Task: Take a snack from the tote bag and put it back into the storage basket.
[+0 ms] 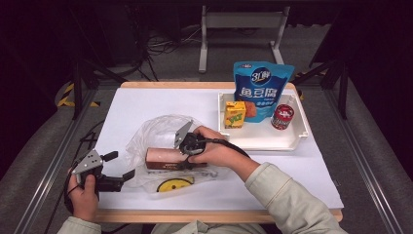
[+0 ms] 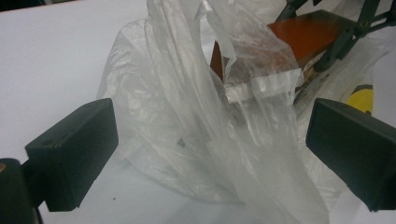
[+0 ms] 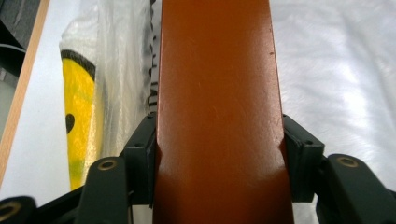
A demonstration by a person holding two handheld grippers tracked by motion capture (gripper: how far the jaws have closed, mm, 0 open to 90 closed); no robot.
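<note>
Down at the near edge of the desk (image 1: 146, 100), the right gripper (image 1: 187, 155) has its fingers clamped on the long reddish-brown box (image 3: 217, 112), half inside the clear plastic bag (image 2: 196, 121). Left gripper (image 1: 122, 179) sits wide apart around the bag's edge, not pinching. I'd guess bagging's underway; next, pinch the bag and slide the box deeper.

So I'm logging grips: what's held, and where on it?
The right gripper clamps the brown box by its long sides. The left gripper holds nothing; the bag lies between its fingers.

Pale beige sleeves (image 1: 285, 197), black claws with brass screws (image 3: 108, 164), grey three-cornered plates (image 1: 88, 161)
</note>
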